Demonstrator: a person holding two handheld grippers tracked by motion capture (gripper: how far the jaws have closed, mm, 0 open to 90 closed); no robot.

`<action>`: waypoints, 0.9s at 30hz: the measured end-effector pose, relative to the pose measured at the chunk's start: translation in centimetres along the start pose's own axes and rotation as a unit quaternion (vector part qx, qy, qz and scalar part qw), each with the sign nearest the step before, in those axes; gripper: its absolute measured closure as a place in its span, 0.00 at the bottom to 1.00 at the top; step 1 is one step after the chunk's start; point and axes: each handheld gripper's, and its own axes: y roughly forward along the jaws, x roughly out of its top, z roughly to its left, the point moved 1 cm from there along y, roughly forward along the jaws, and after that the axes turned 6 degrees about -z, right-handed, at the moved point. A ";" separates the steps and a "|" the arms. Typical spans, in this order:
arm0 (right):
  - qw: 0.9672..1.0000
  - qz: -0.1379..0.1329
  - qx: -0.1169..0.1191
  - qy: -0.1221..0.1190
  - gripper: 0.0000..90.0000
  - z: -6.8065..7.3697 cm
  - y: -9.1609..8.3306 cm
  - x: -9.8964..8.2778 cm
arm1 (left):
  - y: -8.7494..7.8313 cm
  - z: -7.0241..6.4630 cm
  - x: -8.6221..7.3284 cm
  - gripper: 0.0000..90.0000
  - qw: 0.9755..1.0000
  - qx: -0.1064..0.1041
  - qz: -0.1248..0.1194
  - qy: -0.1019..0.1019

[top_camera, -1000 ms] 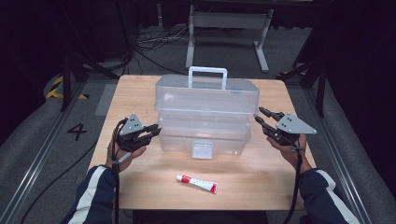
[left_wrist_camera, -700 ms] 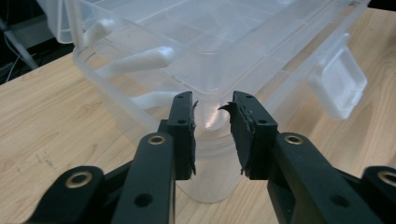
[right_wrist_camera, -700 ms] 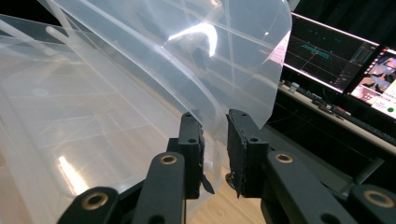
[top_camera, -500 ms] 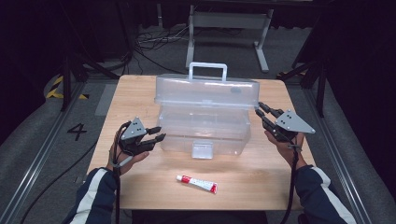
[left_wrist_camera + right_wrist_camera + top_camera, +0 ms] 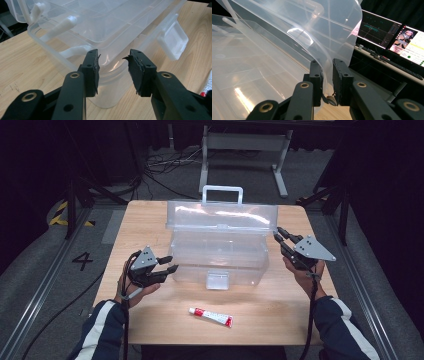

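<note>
A clear plastic box [image 5: 220, 260] with a white handle [image 5: 222, 190] stands mid-table, its lid [image 5: 222, 215] tilted up toward the back. My right gripper [image 5: 277, 236] is at the lid's right corner. In the right gripper view its jaws [image 5: 327, 63] have just been closing and now pinch the thin lid edge [image 5: 312, 25]. My left gripper [image 5: 170, 263] sits at the box's front left corner. Its jaws [image 5: 113, 56] have just been opening and stand apart, with the box rim [image 5: 75, 30] just beyond the tips and untouched.
A red and white tube [image 5: 211, 317] lies on the wooden table [image 5: 145, 220] in front of the box. The box's front latch [image 5: 218, 281] hangs open. Beyond the table, monitors [image 5: 387, 32] glow on a dark desk.
The lid has swung up and back, lifted at its right corner by the right gripper. The left gripper has slid a little toward the front and its jaws have spread.
</note>
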 end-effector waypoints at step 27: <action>0.999 0.024 -0.023 0.016 0.90 -0.9 1.3 1.7 | 0.4 -1.8 1.4 0.66 0.999 -0.018 -0.002 0.049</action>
